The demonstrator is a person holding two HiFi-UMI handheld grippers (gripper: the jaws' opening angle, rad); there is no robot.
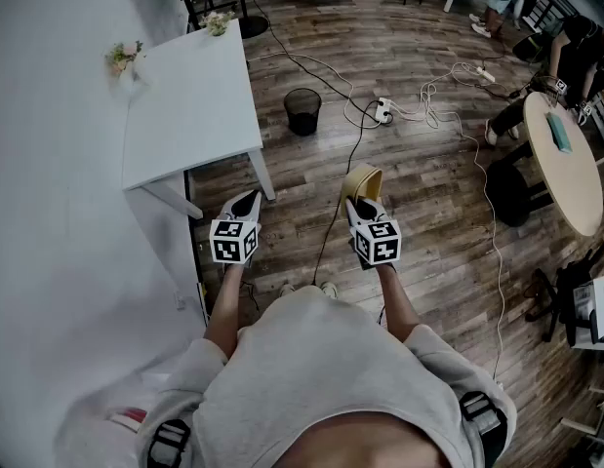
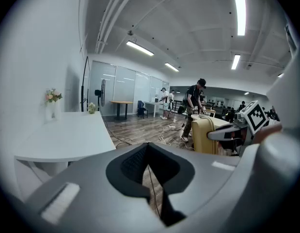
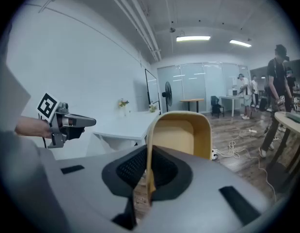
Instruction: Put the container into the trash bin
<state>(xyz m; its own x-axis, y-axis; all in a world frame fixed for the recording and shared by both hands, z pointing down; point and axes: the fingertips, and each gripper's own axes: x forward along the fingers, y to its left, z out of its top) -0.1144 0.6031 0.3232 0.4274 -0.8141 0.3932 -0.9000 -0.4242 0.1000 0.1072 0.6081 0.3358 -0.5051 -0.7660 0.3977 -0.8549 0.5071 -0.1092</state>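
In the head view we count two grippers, one container, one trash bin and one white table (image 1: 189,96). The left gripper (image 1: 253,196) and right gripper (image 1: 363,203) sit side by side over the wooden floor (image 1: 419,193). The yellow container (image 1: 363,179) stands up from the right gripper's tip. The black trash bin (image 1: 302,111) stands on the floor beyond both grippers, well apart from the container and just off the table's corner. We cannot tell what is in it. Two bunches stand on the table: the near flowers (image 1: 126,58) and the far flowers (image 1: 217,22).

In the left gripper view we see the left gripper (image 2: 147,147) with its jaws together at the tips and nothing between them. To the right is the container (image 2: 204,135), carried by the right gripper (image 2: 222,134). One person (image 2: 194,106) stands behind it.

In the right gripper view we see the right gripper (image 3: 149,154) clamped on one thin side wall of the container (image 3: 181,132). The container's open hollow faces us and shows only its bare yellow inside. The left gripper (image 3: 91,122) is at the left.
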